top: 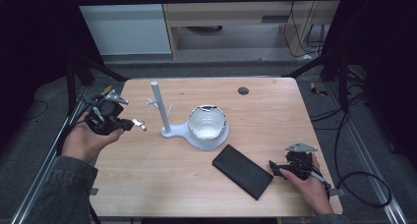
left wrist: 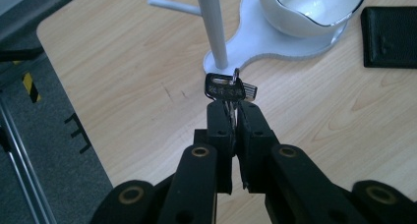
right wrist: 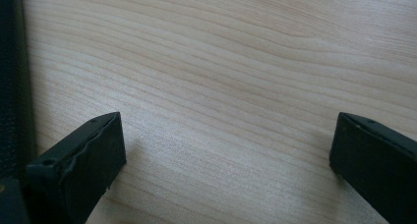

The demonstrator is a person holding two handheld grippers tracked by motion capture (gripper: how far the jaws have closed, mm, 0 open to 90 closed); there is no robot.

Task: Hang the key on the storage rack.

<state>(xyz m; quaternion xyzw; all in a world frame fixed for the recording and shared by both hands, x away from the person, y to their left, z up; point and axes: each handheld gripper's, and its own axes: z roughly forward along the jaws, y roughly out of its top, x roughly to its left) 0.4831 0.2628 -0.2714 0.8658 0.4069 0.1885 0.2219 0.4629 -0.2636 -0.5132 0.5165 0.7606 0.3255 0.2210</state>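
My left gripper [top: 131,124] hovers over the table's left side, shut on a small bunch of keys [left wrist: 227,89] with a black head and a metal ring. The keys [top: 139,123] point toward a white stand [top: 161,108], an upright pole with short side pegs [left wrist: 172,5]. On the stand's flat base sits a white bowl [top: 207,122] with a silvery rim. A black wallet [top: 242,171] lies flat at the front right. My right gripper [top: 274,168] rests low just right of the wallet, jaws wide open [right wrist: 226,150] over bare wood, the wallet's edge [right wrist: 12,76] beside one jaw.
The wooden table [top: 275,116] has a small dark round cap [top: 243,91] near its far edge. Metal rails run along both sides of the table, and cables [top: 364,184] lie on the floor at the right. In the left gripper view the table's left edge [left wrist: 74,101] drops to the floor.
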